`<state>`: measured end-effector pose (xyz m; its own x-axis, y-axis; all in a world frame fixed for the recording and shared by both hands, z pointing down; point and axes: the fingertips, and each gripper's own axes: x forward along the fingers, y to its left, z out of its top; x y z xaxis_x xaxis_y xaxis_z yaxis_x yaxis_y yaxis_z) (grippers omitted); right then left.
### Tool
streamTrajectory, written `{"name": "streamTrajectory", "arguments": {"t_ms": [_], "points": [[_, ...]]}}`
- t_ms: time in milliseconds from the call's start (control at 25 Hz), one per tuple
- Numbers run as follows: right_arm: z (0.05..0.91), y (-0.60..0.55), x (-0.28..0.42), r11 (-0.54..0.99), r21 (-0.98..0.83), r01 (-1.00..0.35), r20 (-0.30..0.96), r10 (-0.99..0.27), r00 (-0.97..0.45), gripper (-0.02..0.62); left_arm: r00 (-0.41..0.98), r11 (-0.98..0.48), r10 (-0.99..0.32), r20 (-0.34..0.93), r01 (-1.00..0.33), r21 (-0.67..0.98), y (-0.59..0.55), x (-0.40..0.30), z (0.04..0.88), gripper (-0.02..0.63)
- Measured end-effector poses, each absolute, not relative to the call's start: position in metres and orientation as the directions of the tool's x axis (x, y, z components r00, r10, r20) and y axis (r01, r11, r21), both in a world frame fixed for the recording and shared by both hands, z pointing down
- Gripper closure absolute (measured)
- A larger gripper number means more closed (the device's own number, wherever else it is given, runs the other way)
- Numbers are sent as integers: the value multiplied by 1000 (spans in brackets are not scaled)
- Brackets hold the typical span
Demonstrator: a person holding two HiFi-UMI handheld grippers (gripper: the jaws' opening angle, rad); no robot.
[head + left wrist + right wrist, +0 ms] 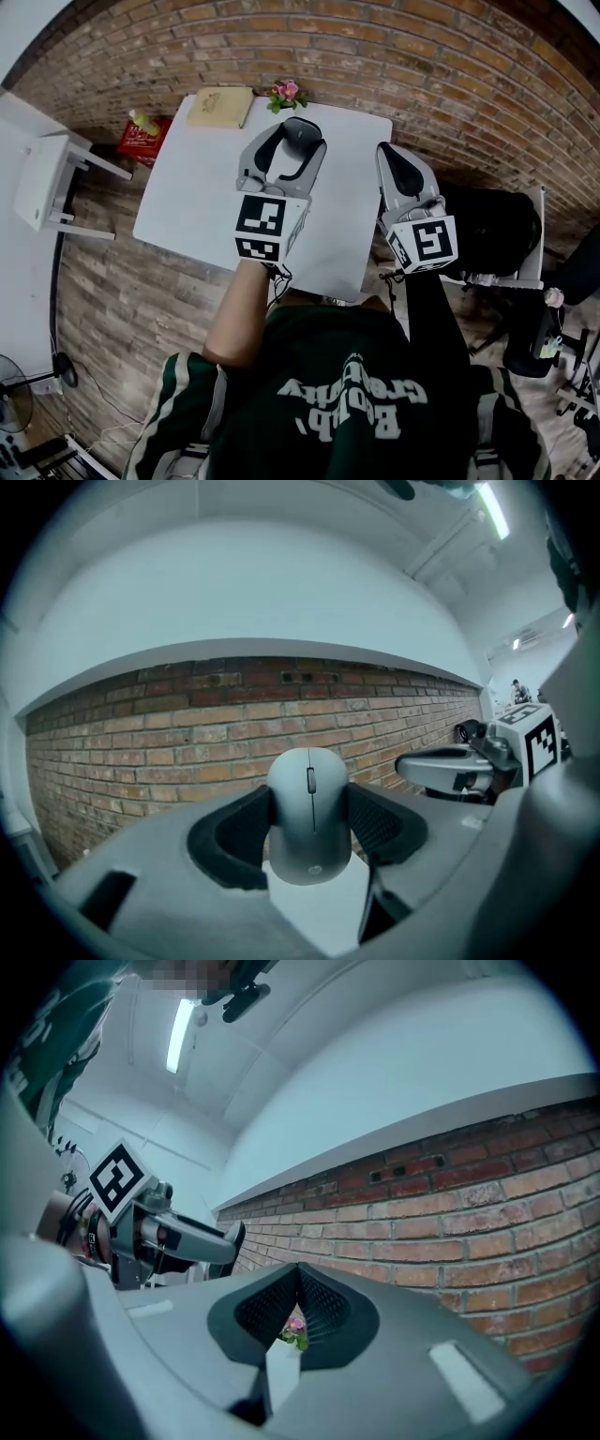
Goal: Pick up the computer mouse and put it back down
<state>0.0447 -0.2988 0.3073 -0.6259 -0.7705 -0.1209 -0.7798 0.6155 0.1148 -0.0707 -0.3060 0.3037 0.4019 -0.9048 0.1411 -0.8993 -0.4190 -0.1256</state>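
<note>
Mouse [309,817] in left claw [298,136], over table [187,211]

One mouse [309,817], two tongs [296,142] [390,156], one table [192,206], one posy [286,94].

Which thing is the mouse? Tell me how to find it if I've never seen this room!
Find the white table in front of the brick wall. Over it, the left gripper pinches the mouse between its two black pads. It's the smooth grey egg-shaped thing with a little scroll wheel, not the pink flowers or the flat tan book at the table's far edge.
</note>
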Motion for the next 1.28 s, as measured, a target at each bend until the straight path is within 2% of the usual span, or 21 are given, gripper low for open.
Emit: {"name": "streamTrajectory", "arguments": {"t_ms": [640, 1280], "points": [[338, -298, 56, 590, 67, -805, -67, -802, -594, 580, 426, -490, -765, 483, -872, -6, -300, -68, 459, 342], [362, -289, 77, 558, 40, -829, -27, -829, -559, 580, 449, -566, -571, 688, -821, 66, -259, -51, 575, 342]]}}
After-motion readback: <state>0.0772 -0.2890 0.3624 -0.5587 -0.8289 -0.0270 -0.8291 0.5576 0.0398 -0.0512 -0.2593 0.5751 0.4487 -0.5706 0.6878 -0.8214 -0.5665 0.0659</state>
